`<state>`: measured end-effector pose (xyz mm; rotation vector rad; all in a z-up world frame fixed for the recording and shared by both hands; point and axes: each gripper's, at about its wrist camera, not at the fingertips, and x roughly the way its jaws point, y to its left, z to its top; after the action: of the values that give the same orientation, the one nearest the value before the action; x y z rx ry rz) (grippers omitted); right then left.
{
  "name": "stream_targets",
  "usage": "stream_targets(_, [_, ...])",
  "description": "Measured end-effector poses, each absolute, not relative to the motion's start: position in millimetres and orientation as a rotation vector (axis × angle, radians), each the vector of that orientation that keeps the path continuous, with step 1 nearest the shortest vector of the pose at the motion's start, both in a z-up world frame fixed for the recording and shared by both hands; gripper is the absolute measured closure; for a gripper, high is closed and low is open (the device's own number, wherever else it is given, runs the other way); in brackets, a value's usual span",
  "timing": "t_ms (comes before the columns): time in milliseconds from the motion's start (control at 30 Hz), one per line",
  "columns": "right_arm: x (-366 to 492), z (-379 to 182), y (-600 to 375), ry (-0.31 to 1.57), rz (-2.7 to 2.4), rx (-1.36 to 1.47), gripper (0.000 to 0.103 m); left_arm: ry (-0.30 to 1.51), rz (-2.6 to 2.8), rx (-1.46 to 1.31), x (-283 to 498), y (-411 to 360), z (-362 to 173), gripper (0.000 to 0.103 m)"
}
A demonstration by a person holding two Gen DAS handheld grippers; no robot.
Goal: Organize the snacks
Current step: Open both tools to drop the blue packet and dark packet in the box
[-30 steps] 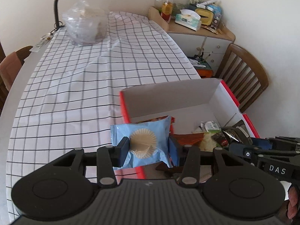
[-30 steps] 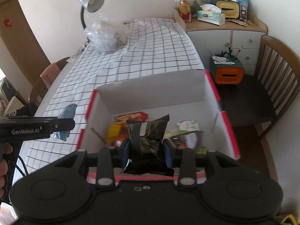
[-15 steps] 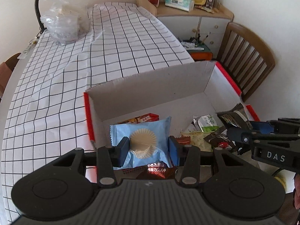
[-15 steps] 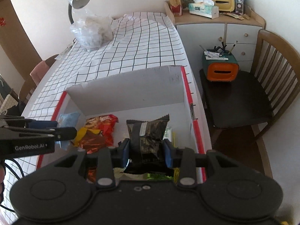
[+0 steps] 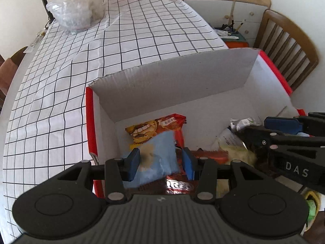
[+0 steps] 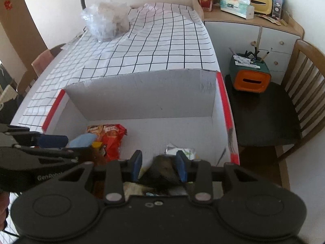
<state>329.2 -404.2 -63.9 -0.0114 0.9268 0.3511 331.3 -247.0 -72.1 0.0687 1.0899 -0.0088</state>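
Checked cloth covers the worktop, with a clear plastic bag near its far end and a wooden chair beside a white cabinet off to the right. At the near edge sits an open box with red rims and white inner walls. Over its left part the left tongs stand apart, the blue pads clear of a blurred light-blue snack packet that hangs between them, tilted, above an orange-red packet and a dark cookie packet on the box floor. Over the right part of the box the right tongs are likewise spread, and a blurred dark packet sits low between the pads; whether it touches either pad cannot be told. A small green-and-white packet lies just beyond it in the box.
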Motion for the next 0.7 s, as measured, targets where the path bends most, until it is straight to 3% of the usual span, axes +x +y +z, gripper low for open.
stream_targets(367, [327.5,-61.0,-408.3,0.923,0.382,0.004,0.066,1.063,-0.002,0.02,325.8,-239.3,-67.1,0.057])
stream_targets(500, [316.0,-50.0,-410.9,0.894,0.4,0.014,0.066,1.028,-0.016,0.003,315.6,-236.9,-57.2,0.047])
stream_targets(700, [295.8,-31.6,-413.4,0.853,0.412,0.029,0.066,0.967,-0.038,-0.016,292.3,-233.8,-37.3,0.04])
